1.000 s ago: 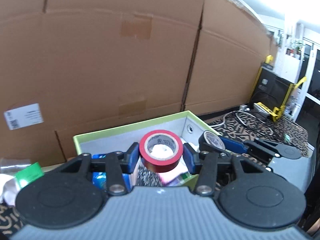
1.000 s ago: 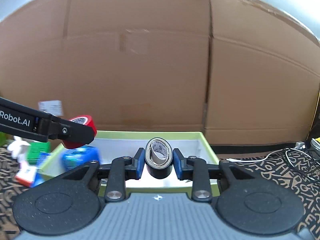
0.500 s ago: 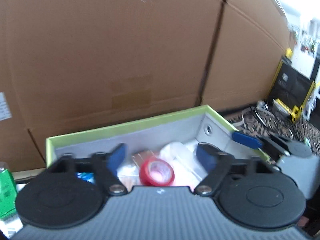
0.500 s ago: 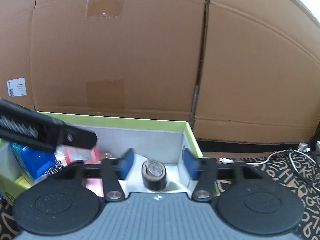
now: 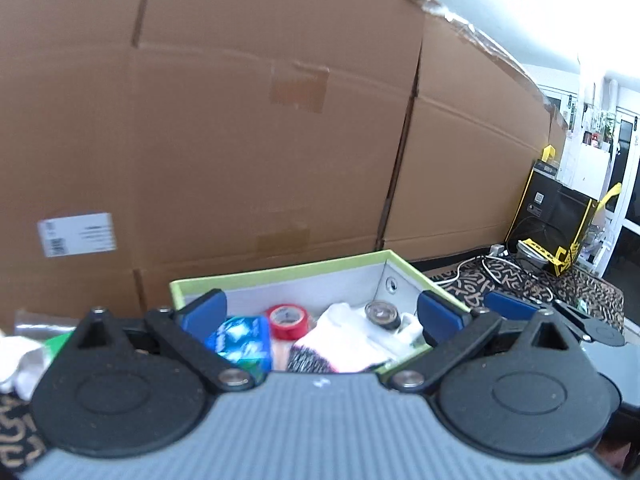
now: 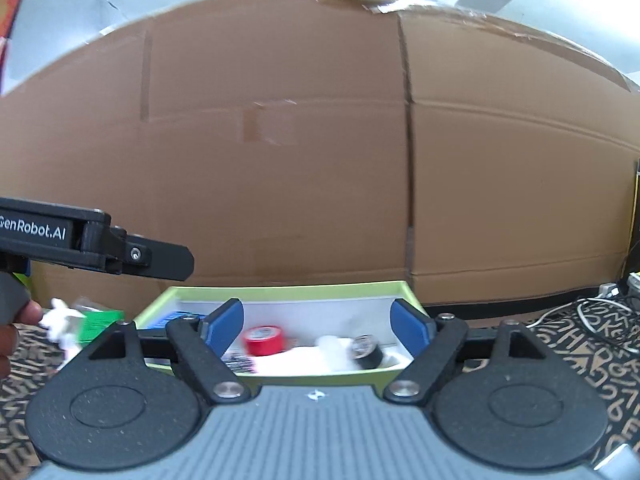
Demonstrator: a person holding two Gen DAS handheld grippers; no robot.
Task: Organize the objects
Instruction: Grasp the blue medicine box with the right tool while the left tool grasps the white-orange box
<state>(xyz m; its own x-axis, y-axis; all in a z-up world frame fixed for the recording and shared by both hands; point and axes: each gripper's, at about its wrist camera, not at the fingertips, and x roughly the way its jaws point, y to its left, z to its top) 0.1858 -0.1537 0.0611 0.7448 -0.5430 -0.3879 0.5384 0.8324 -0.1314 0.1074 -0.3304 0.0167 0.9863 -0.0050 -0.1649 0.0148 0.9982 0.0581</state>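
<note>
A box with a green rim (image 5: 280, 272) stands against the cardboard wall. In it lie a red tape roll (image 5: 287, 322), a black tape roll (image 5: 383, 314), a blue packet (image 5: 240, 342) and a white and pink cloth (image 5: 344, 340). My left gripper (image 5: 320, 314) hovers before the box, its jaws opening wide with nothing between the pads. My right gripper (image 6: 316, 324) is also opening and holds nothing. Beyond it the red tape roll (image 6: 264, 340) and black tape roll (image 6: 366, 352) rest inside the box (image 6: 280, 290). A left finger (image 6: 160, 258) reaches in from the left.
A tall cardboard wall (image 5: 240, 140) closes the back. Cables (image 5: 500, 272) and a black and yellow case (image 5: 556, 216) sit at the right on the patterned cloth. A green packet (image 6: 100, 322) and white clutter lie left of the box. A hand (image 6: 16, 328) shows at the left edge.
A second ago the left gripper held the red roll and the right held the black roll. Both rolls now lie in the box, and both grippers have opened and drawn back.
</note>
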